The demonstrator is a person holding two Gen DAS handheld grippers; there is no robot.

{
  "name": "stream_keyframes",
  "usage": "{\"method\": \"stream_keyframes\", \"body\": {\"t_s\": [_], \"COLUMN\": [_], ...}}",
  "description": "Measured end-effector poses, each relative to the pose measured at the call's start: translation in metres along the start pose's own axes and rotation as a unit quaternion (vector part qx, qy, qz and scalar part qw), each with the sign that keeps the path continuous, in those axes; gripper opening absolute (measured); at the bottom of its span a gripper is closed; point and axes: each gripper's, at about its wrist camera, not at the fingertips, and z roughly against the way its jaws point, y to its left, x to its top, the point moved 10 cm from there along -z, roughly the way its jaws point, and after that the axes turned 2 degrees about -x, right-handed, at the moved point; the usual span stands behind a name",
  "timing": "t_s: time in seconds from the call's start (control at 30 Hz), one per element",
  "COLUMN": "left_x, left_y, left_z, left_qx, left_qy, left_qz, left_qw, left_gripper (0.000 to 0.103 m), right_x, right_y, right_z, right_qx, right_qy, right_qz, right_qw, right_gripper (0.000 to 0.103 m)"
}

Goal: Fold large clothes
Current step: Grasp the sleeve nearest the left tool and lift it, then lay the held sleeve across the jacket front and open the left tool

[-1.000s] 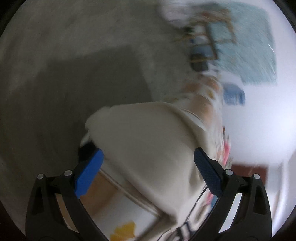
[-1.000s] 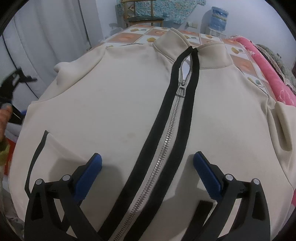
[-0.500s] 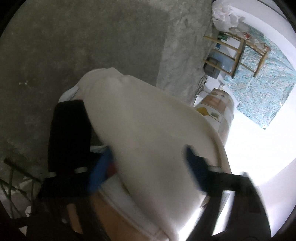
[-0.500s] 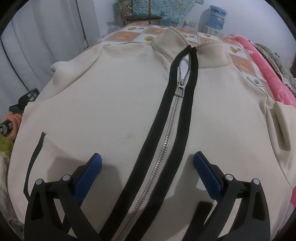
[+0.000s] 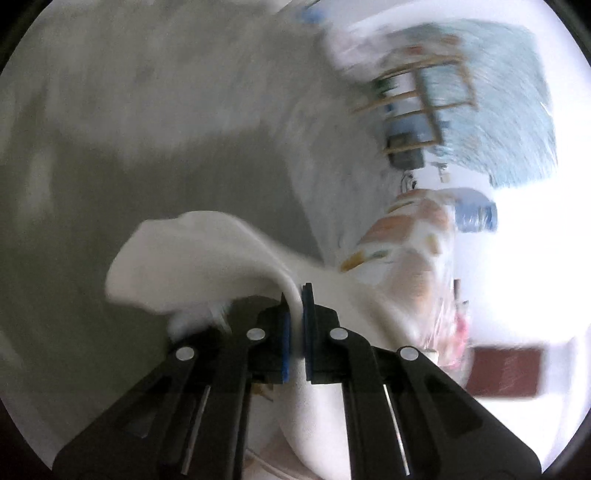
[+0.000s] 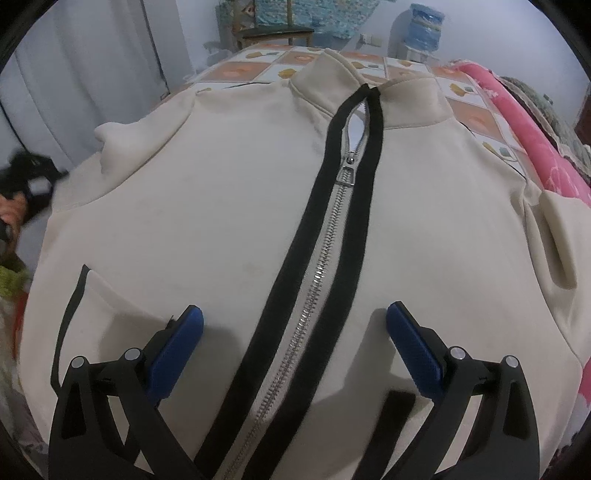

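A cream zip-up jacket (image 6: 229, 206) lies face up on the bed, its black-edged silver zipper (image 6: 314, 280) running down the middle. My right gripper (image 6: 293, 325) hovers open just over the lower front, one blue pad on each side of the zipper. In the blurred left wrist view, my left gripper (image 5: 295, 306) is shut on a fold of the jacket's cream sleeve (image 5: 192, 258), which hangs off the bed's side over the grey floor. The left gripper (image 6: 26, 173) also shows dark and blurred at the far left edge of the right wrist view.
The bed has a sheet with orange and white squares (image 6: 240, 70) and a pink blanket (image 6: 535, 140) along its right side. A wooden chair (image 6: 273, 29) and a blue water bottle (image 6: 424, 22) stand beyond the bed. A white curtain (image 6: 74, 74) hangs at left.
My left gripper went from wide open around the sleeve to shut on it, and swung as it lifted. The right gripper stayed still over the zipper.
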Motion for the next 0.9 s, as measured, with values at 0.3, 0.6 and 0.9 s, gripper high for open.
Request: {"method": "stream_keyframes", "body": {"t_s": [0.3, 0.6, 0.9], "left_x": [-0.119, -0.309, -0.333], "left_y": [-0.235, -0.197, -0.114], "left_z": [0.112, 0.052, 0.030], "left_qx": [0.082, 0.101, 0.103], "left_qy": [-0.201, -0.075, 0.030], "left_qz": [-0.508, -0.667, -0.579], "left_qw": [0.8334, 0.7345, 0.8084], "left_gripper": [0.005, 0.009, 0.069], "right_x": [-0.001, -0.021, -0.047], "right_y": [-0.001, -0.035, -0.065], "right_z": [0.030, 0.052, 0.047], "right_qx": [-0.008, -0.018, -0.016], "right_qy": [-0.030, -0.043, -0.025], "right_qz": [0.005, -0.035, -0.069], "right_qw": [1.000, 0.998, 0.997], "right_gripper": [0.096, 0.096, 0.096]}}
